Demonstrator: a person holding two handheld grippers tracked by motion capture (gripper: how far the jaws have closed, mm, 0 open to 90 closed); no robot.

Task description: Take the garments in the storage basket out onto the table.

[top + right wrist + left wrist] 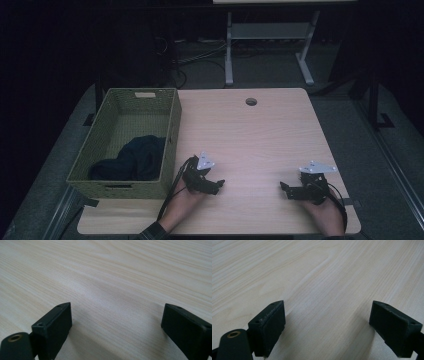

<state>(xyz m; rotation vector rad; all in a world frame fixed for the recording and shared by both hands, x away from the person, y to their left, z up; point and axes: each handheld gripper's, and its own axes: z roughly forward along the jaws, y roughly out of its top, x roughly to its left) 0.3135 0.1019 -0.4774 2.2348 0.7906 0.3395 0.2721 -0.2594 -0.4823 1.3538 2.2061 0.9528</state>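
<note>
A person's two hands rest on a light wooden table (250, 135), each holding a black gripper. My left gripper (218, 185) lies near the front left, just right of a woven green basket (172, 125), and points toward the table's middle. Its jaws stand wide apart over bare wood (327, 322), with nothing between them. My right gripper (284, 188) sits at the front right and points left toward the other one. Its jaws are also wide apart above bare tabletop (116, 327). A dark blue cloth (132, 157) lies crumpled inside the basket's near end.
A round cable hole (251, 102) sits near the table's far edge. Beyond the table stand the white legs of another desk (229, 50), with cables on the dark floor. Bare tabletop lies between and beyond the grippers.
</note>
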